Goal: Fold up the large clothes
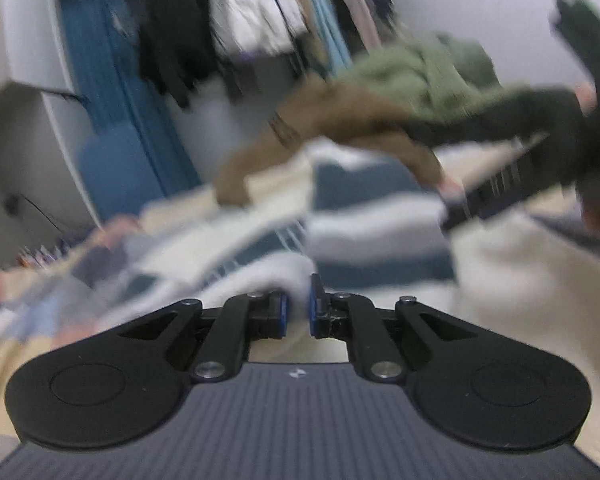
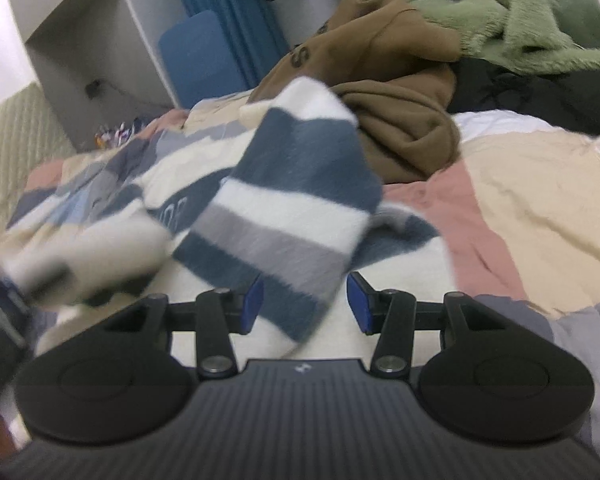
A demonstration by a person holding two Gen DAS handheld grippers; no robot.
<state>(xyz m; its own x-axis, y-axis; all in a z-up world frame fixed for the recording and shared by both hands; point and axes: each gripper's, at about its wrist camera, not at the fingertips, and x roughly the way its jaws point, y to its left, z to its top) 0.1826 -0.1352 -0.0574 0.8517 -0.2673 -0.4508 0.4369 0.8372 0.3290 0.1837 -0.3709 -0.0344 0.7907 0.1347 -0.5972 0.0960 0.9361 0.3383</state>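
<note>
A fuzzy sweater (image 2: pixel 284 200) with navy, white and grey stripes and a cream body lies across the bed. In the right wrist view one sleeve runs forward between the blue pads (image 2: pixel 255 304) of my right gripper (image 2: pixel 305 306). The jaws stand apart, with a visible gap at the right pad. My left gripper (image 1: pixel 298 308) is shut, with white fuzzy sweater fabric (image 1: pixel 296 280) pinched between its pads. The left wrist view is heavily blurred. In it the right gripper (image 1: pixel 487 196) hovers at the right over the cream fabric. The left gripper (image 2: pixel 0 312) shows as a dark blur at the left edge of the right wrist view.
A brown hoodie (image 2: pixel 395 92), a green fleece (image 2: pixel 519 12) and a black garment (image 2: pixel 539 92) are piled at the far side of the bed. The patchwork bedspread (image 2: pixel 519 200) lies bare to the right. Hanging clothes (image 1: pixel 252 20), a blue curtain (image 1: pixel 112 92) and a white cabinet (image 2: pixel 80 20) stand behind.
</note>
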